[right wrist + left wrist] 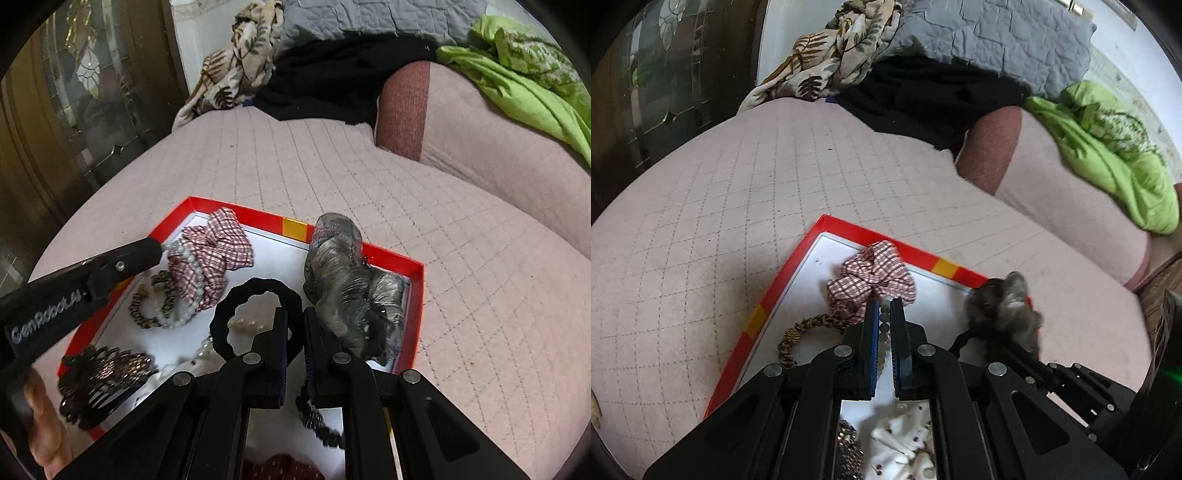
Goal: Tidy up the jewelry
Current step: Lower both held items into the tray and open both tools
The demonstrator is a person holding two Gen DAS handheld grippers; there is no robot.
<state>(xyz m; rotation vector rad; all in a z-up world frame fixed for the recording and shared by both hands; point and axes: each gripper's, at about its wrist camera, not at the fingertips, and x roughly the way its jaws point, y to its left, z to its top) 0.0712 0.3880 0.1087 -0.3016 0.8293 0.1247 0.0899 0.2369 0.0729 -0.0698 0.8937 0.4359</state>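
A red-rimmed box (790, 273) with a white floor lies on the pink quilted cover. My left gripper (885, 303) is shut on a pearl strand (884, 326). In the right wrist view that gripper (160, 248) comes in from the left and the pearl strand (195, 280) hangs from it over a red checked scrunchie (218, 251). My right gripper (295, 314) is shut on a black hair tie (236, 299) above the box floor. A grey sheer scrunchie (351, 291) bunches against its right finger; I cannot tell whether it is pinched too.
In the box (415, 295) lie a leopard hair tie (151, 314), a dark hair comb (103, 373), a black bead bracelet (317, 424) and loose pearls. Piled clothes (332, 74), a bolster (402, 110) and a green cloth (517, 85) sit behind. A glass-fronted cabinet (74, 110) stands left.
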